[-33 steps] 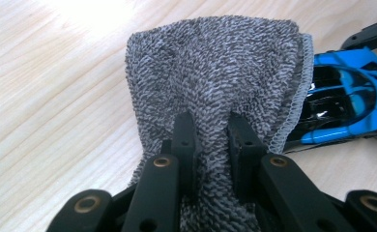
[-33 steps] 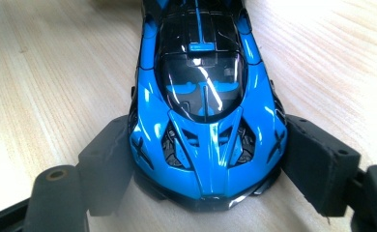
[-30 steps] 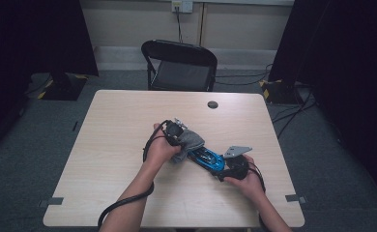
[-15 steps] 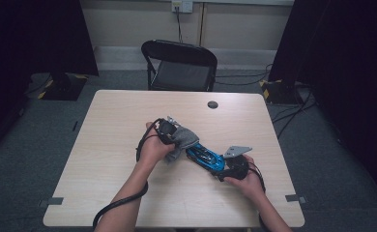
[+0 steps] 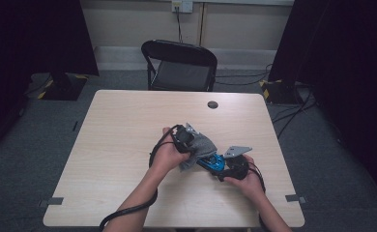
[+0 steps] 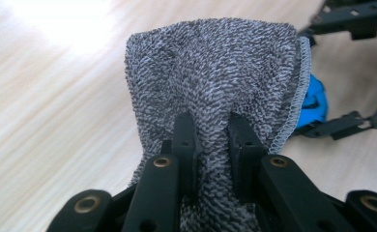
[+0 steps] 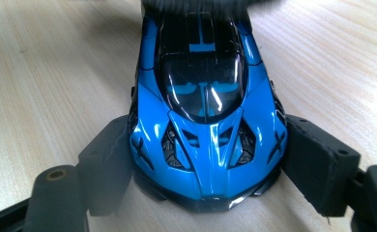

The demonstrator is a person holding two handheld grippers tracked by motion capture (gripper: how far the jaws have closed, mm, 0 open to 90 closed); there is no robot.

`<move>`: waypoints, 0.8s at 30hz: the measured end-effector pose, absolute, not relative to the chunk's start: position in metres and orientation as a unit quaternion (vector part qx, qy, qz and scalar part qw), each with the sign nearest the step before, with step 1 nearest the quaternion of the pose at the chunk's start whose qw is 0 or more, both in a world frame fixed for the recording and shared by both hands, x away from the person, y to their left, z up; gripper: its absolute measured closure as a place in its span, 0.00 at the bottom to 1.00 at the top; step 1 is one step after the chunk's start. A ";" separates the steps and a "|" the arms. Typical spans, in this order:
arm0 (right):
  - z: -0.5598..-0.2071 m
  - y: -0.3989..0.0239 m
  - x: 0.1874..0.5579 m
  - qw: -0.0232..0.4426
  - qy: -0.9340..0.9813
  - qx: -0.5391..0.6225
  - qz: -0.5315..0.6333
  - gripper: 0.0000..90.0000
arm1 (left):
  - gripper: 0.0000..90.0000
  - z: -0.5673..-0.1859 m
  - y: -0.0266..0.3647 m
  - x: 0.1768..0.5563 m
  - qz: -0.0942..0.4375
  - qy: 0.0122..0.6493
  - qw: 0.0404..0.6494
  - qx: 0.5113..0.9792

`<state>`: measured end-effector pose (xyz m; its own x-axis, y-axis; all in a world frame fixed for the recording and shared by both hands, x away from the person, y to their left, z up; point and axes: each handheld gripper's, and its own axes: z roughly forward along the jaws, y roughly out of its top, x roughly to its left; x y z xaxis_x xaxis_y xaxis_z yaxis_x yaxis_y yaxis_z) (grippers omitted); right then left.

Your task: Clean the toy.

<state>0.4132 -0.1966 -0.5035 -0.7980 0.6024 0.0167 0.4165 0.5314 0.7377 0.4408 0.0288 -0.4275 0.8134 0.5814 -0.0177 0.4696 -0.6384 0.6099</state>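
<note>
A blue and black toy car (image 7: 206, 116) rests on the light wooden table (image 5: 128, 125), nose toward my right gripper (image 7: 210, 162), whose two pads press on its front flanks. In the high view the car (image 5: 215, 163) sits between both hands. My left gripper (image 6: 211, 123) is shut on a bunched grey terry cloth (image 6: 215, 63), which hangs forward of the jaws. From above, the cloth (image 5: 201, 150) drapes over the car's far end, with the left gripper (image 5: 192, 141) just above it. A bit of the car (image 6: 313, 104) peeks out past the cloth's stitched edge.
A small black disc (image 5: 212, 104) lies near the table's far edge. A black folding chair (image 5: 179, 65) stands behind the table. Cables trail from both grippers off the near edge. Dark curtains hang at both sides.
The left gripper has carried the cloth right, along the car toward the right hand, so the cloth now covers more of the car. The right gripper and the car have stayed put.
</note>
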 end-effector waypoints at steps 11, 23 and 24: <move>-0.504 -0.197 0.413 0.121 0.866 0.294 0.385 0.27 | 0.85 -0.430 -0.005 0.428 0.082 0.237 0.291 0.923; -0.503 -0.197 0.413 0.121 0.866 0.295 0.385 0.27 | 0.85 -0.442 -0.018 0.430 0.053 0.206 0.283 0.935; -0.503 -0.197 0.413 0.121 0.866 0.294 0.385 0.27 | 0.85 -0.442 -0.017 0.430 0.052 0.207 0.284 0.935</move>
